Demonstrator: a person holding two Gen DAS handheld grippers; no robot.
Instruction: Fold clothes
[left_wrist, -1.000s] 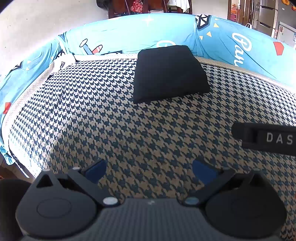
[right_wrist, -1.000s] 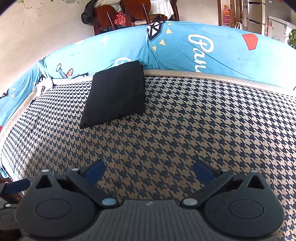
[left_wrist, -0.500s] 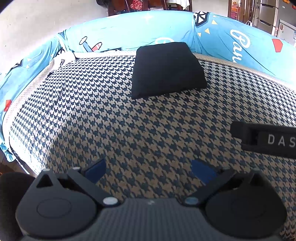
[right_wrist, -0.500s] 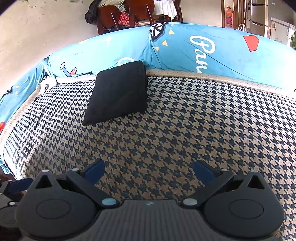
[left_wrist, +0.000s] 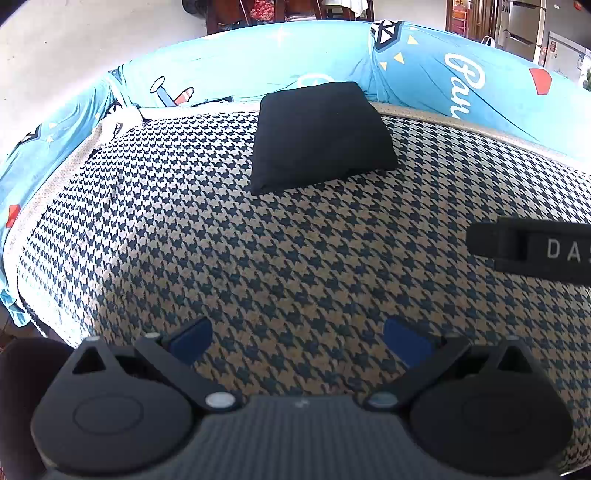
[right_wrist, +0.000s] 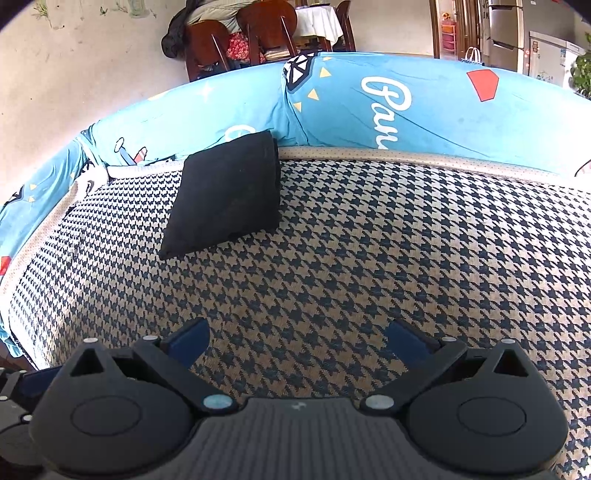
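A black garment (left_wrist: 319, 134) lies folded into a compact rectangle at the back of the houndstooth seat (left_wrist: 280, 251), against the blue backrest. The right wrist view shows the same folded garment (right_wrist: 227, 192) at the back left. My left gripper (left_wrist: 297, 338) hovers open over the front of the seat, well short of the garment, with nothing between its blue pads. My right gripper (right_wrist: 297, 338) is likewise open and empty above the seat's front. The right gripper's black body (left_wrist: 532, 249) juts in at the left wrist view's right edge.
A blue printed cover (right_wrist: 406, 107) wraps the backrest and the left arm of the sofa. Wooden chairs and a table (right_wrist: 258, 33) stand behind the sofa. A fridge (right_wrist: 509, 33) is at the far right. The seat's front left edge (left_wrist: 33, 310) drops to the floor.
Both grippers have pulled back and risen a little, so the folded garment looks slightly farther. Both stay open. The garment has not moved.
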